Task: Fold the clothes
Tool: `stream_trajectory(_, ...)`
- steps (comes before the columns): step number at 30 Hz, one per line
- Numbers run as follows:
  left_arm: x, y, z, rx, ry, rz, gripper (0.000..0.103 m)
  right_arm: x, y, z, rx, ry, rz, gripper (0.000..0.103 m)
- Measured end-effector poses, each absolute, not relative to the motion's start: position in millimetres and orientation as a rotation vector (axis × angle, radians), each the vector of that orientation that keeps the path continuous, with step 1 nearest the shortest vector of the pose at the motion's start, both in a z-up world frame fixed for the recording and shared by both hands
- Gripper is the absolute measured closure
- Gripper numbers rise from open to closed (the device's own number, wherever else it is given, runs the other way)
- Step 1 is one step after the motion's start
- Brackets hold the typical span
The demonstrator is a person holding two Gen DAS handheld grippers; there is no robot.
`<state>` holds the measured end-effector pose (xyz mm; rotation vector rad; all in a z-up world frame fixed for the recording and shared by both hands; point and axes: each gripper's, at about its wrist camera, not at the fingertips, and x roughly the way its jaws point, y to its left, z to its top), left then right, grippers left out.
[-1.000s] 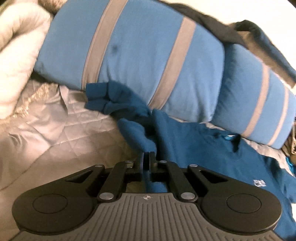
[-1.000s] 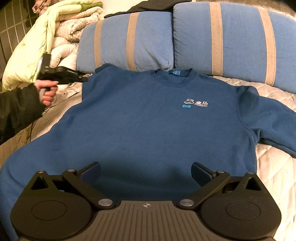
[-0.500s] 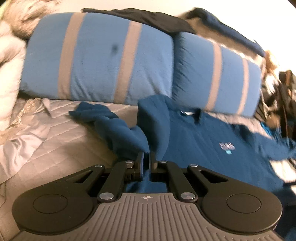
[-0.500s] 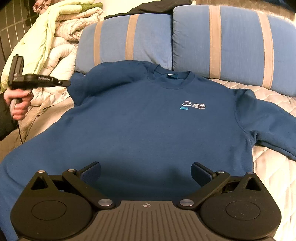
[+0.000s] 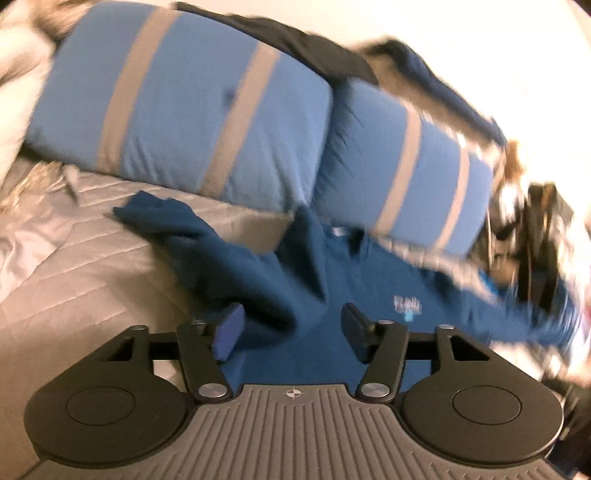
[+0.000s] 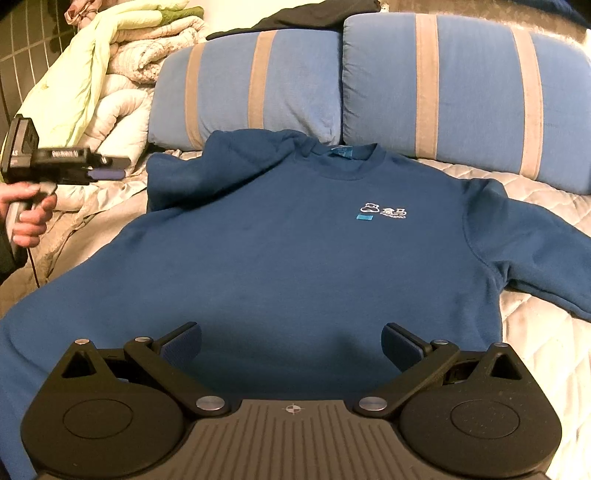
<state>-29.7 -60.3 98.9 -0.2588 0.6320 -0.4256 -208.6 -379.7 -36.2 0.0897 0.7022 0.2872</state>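
Right gripper (image 6: 291, 341): nearest item in its view; jaws spread wide, nothing between them, held over the lower body of the sweatshirt.

Left gripper (image 5: 290, 326): jaws apart, empty, at the bunched fabric on the sweatshirt's shoulder side; in the right view it (image 6: 107, 171) sits near the bed's left edge, held in a hand (image 6: 27, 210).

Sweatshirt (image 6: 295, 258): dark blue, front up, spread across the middle of the bed (image 6: 546, 332). Small white logo (image 6: 382, 212) on the chest. One sleeve (image 6: 535, 254) runs out flat toward the right edge; the other sleeve (image 5: 207, 243) lies crumpled, its shoulder (image 6: 221, 162) folded over near the collar.

Pillows (image 6: 443, 85): two, light blue with tan stripes, side by side along the bed's far edge, the collar just before them.

Quilts (image 6: 122, 62): pale pile at the far left corner.

Dark garment (image 6: 310, 16): draped atop the pillows. Left view blurred.
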Motion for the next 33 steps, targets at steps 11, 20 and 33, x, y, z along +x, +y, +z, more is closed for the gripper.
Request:
stream_trajectory(11, 46.2, 2.6, 68.6, -0.614, 0.644, -0.225, 0.044, -205.7, -381.4, -37.8, 0.109, 0.714, 0.298, 0.0)
stream_trajectory(20, 112.1, 9.2, 20.1, -0.758, 0.73, -0.183, 0.046, -201.7, -385.7, -40.3, 0.152, 0.734, 0.318, 0.0)
stream_trajectory(33, 140.6, -13.7, 7.5, -0.701, 0.771, -0.107, 0.099, -195.1, -393.1, -44.3, 0.227, 0.759, 0.343, 0.0)
